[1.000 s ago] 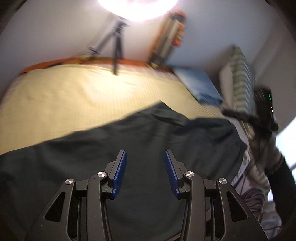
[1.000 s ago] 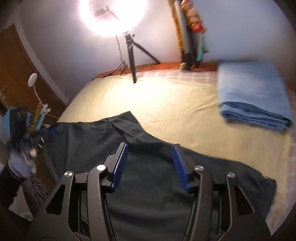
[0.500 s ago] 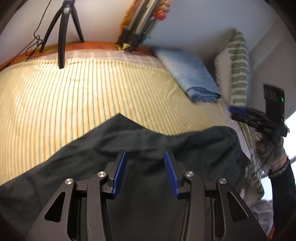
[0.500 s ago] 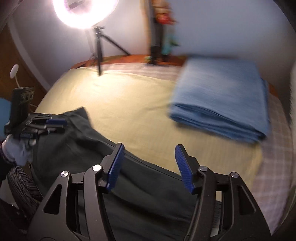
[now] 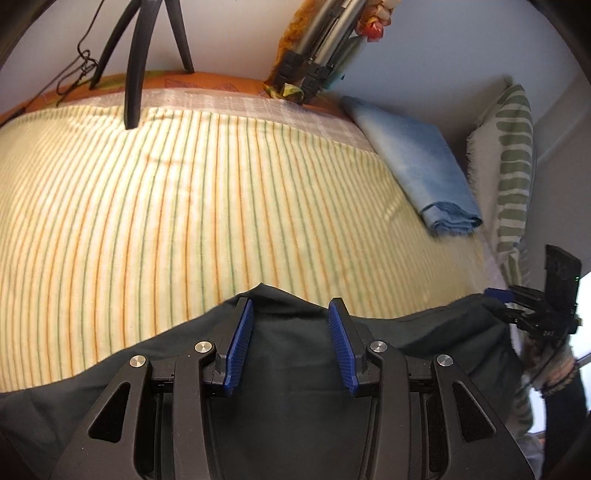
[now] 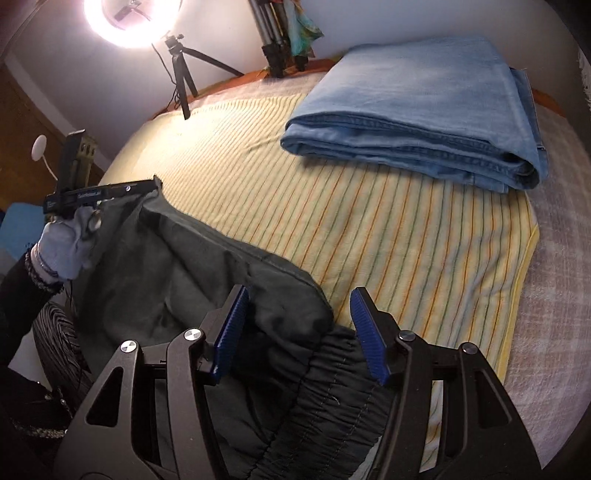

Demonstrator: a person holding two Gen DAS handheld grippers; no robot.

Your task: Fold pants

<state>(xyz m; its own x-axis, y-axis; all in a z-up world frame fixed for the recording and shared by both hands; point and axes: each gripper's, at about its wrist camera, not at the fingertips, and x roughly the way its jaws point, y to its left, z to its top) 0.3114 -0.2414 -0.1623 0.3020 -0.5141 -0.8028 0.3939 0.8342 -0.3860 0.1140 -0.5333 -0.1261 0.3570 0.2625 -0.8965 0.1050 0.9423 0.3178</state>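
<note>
Writing: small white lettering on the side of the left gripper, seen from the right wrist at 9 o'clock, too small to read; no other labels legible.

Pants: dark, almost black, with a gathered elastic waistband. Spread along the near edge of the striped yellow bedsheet, 4 to 8 o'clock in both views.

Right gripper: blue pads apart and closing, above the waistband end of the pants; fabric lies between and under the fingers, pads not pressing on it.

Left gripper: from its own camera, blue pads partly apart over the pants, the cloth's upper fold at the fingertips. From the right wrist, its tip meets a raised corner of the pants; whether that cloth is pinched cannot be told. A gloved hand carries it.

Surroundings: folded blue jeans at 1 o'clock, well apart from the pants; lit ring light on a tripod at 11 o'clock; green-patterned pillow at 3 o'clock in the left view.
</note>
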